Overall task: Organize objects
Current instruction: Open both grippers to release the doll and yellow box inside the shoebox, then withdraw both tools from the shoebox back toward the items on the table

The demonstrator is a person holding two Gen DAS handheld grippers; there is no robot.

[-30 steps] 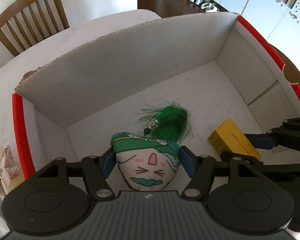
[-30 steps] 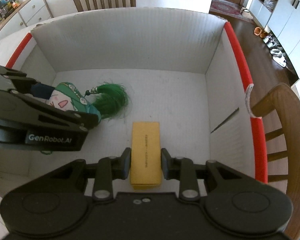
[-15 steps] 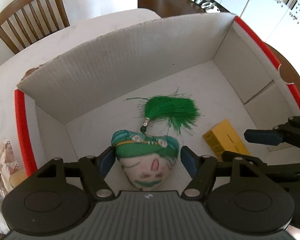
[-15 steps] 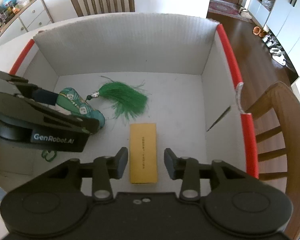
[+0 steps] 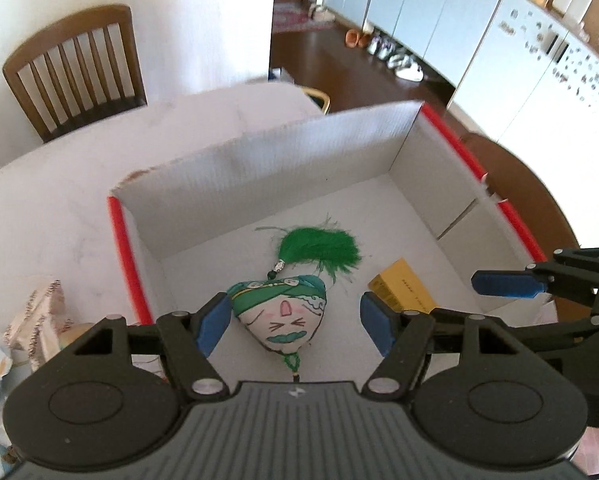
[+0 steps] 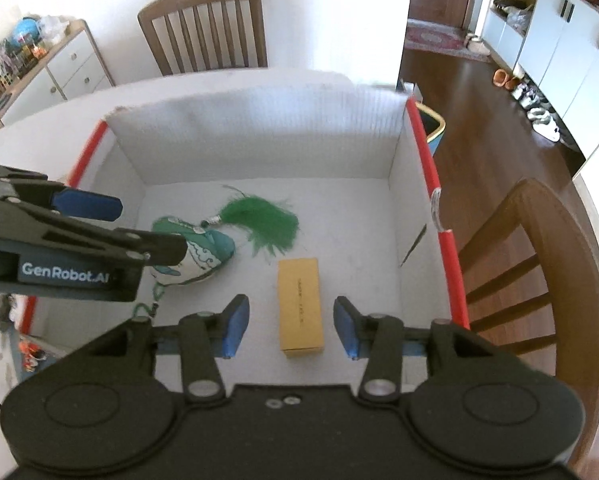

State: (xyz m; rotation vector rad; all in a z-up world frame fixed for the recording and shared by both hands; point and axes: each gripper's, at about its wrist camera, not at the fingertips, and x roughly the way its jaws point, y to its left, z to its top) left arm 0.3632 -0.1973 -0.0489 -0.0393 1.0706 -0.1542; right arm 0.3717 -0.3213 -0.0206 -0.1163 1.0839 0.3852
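The cardboard box (image 6: 259,136) holds a fabric sachet (image 5: 281,312) with green tassel (image 5: 319,246) and a yellow carton (image 6: 300,308). The left gripper (image 5: 295,320) gapes empty above the sachet. The right gripper (image 6: 289,326), whose jaws have just been opening, straddles the carton without touching.

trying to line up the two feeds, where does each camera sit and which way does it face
Left wrist: on the left gripper, looking down into the white box at the fabric charm; own open fingers show, right gripper at right.
Right wrist: on the right gripper, looking down at the yellow box; own just-opened fingers show, left gripper at left.
Shared: white box, charm, yellow box.
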